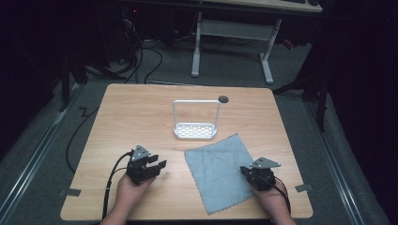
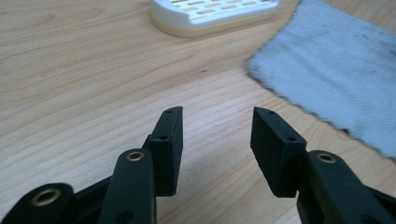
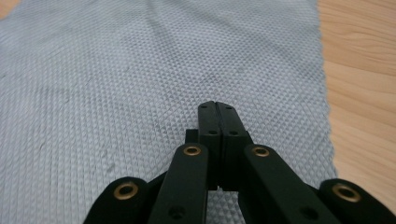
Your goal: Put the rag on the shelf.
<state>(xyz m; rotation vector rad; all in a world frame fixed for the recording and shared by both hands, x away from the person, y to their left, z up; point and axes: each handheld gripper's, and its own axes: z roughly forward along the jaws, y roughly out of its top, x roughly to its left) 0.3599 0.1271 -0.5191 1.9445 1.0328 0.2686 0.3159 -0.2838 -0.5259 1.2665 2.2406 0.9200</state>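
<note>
1. cloth (image 1: pixel 220 174): grey, waffle-textured, lying flat on the table (image 1: pixel 141 108), rotated a bit, at about 5 o'clock from the white rack (image 1: pixel 195 130) and just clear of its base.
2. right gripper (image 1: pixel 248 171): over the cloth's right edge, jaws pressed together. the right gripper view shows weave on all sides and nothing visibly pinched between them, so i read it as closed empty (resting on or just above the fabric, cannot tell which).
3. left gripper (image 1: pixel 158 167): at 9 o'clock of the cloth, over bare wood, jaws spread wide, holding nothing. the cloth's left edge sits near, at about 2 o'clock in the left gripper view.
4. step in hand, my read: getting a grip on the cloth, likely to lift or fold it.
5. doing it well: open the right jaws before going in, come at the hem low and shallow, and take the edge, not the middle. flat fabric on smooth wood gives little to bite. bring the left in on the near left edge so both sides lift evenly.
6. risk: a one-sided pull will drag and bunch the cloth toward the rack.
7. surface: light wood-grain top, cable hole (image 1: pixel 223 99) at 12 o'clock beyond the rack.
8. room: dim, grey carpet, white desk legs (image 1: pixel 267 61) and loose cables (image 1: pixel 141 56) behind the table.
</note>
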